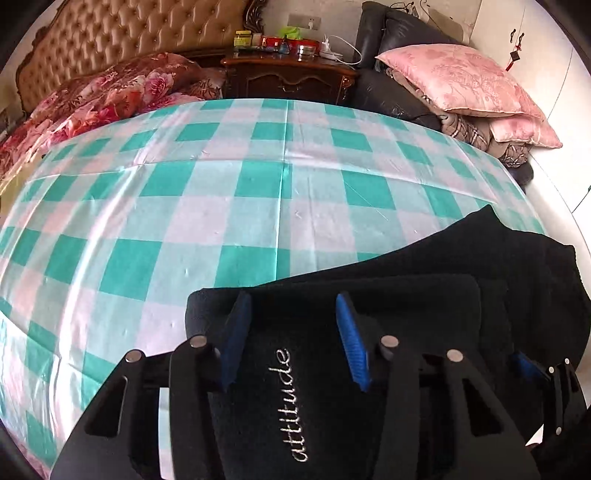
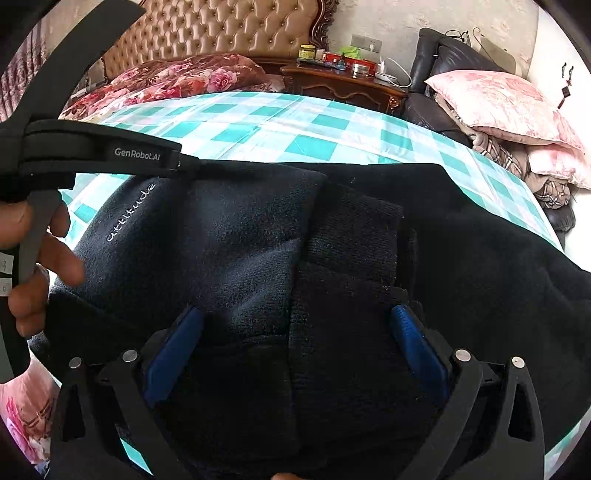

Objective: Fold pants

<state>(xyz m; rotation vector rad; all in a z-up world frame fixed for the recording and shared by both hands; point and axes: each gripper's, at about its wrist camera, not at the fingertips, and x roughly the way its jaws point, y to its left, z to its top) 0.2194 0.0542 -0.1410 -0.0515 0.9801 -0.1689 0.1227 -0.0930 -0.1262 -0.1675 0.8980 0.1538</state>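
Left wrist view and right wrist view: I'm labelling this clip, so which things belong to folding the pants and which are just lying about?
In the job:
- black knit pants with white "attitude" lettering
- teal-and-white checked bed sheet under them
- left gripper
- right gripper

Lying about:
- pink satin pillow
- red floral quilt
- dark carved wooden nightstand with jars
- tufted tan headboard

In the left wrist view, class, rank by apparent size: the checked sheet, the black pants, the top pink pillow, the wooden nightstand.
1. Checked sheet
2. Black pants, though nearness enlarges them
3. Top pink pillow and wooden nightstand: too alike to rank.
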